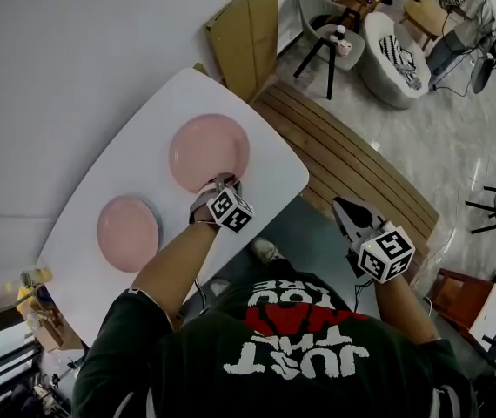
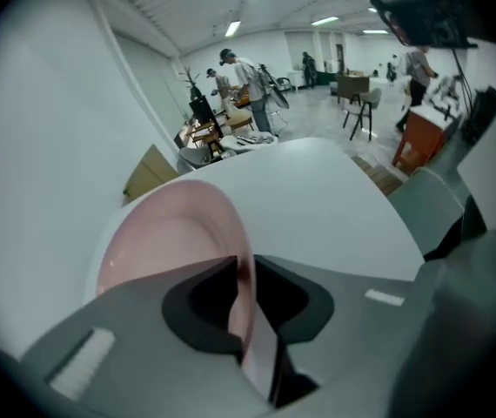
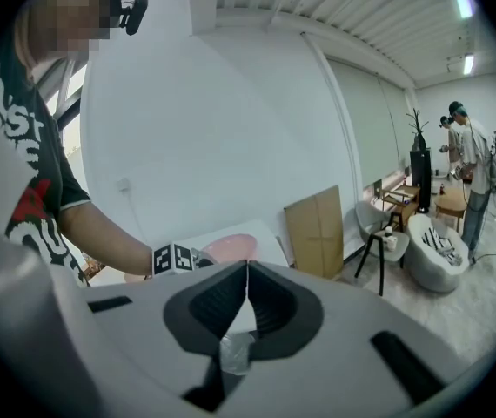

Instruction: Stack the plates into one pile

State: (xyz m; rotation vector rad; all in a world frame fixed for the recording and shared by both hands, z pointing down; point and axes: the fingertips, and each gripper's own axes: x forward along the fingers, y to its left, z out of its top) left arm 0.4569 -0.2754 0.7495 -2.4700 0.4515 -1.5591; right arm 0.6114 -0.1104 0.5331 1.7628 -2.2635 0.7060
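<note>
The left tool point(image 1: 223, 184) pinches the near rim of the big round pink plate point(image 1: 209, 151) on the white tabletop point(image 1: 270, 172). The right tool point(image 1: 345, 212) is closed, empty. Held by 1 thin edge, it may slip before reaching the smaller pink plate point(image 1: 127, 232).

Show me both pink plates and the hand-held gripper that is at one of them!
left pink plate point(image 1: 128, 232): head view, middle of the plate.
right pink plate point(image 1: 206, 146): head view, middle of the plate.
left hand-held gripper point(image 1: 223, 181): head view, between its fingertips, at the right pink plate's rim.
</note>
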